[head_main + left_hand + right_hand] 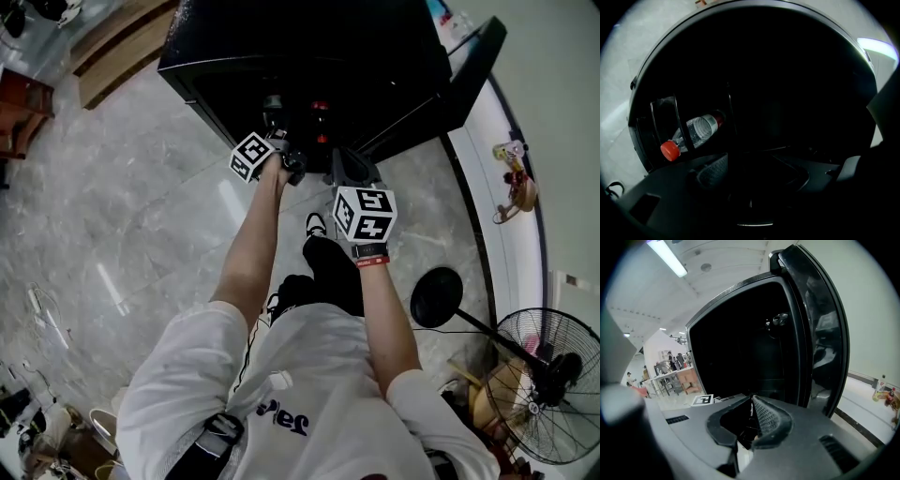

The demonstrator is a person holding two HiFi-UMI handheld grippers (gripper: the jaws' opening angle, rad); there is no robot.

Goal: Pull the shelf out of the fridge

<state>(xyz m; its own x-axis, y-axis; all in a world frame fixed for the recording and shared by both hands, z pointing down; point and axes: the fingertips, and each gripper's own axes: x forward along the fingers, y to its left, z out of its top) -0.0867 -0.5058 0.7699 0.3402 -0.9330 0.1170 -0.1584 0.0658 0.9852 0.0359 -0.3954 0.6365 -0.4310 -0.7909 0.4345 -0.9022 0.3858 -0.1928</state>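
the marble floor [131, 225] is seen spread out under both tools. straight ahead of them the black fridge [309, 56] is stood open, its inside dark. its door [820, 324] is swung wide, up and to the right of the right tool. a standing fan [548, 384] is parked well behind the right tool, near the wall.

and the wire shelf [663, 124]: it is only dimly made out in the left gripper view. it sits inside the fridge, ahead of the left tool and off to its left, and it is touched by neither tool.

the left tool [780, 166] is held at the fridge mouth, released, with its jaws spread wide and only dark space between them. the right tool [751, 401] is kept outside the opening, nearer the person than the left one. its jaws are brought together at the tips, clenched on nothing. a marker cube [366, 214] is carried on its back.

a clear plastic bottle [696, 132] is seen lying on its side behind the shelf's bars, ahead-left of the left tool. its red cap [670, 150] is turned toward that tool.
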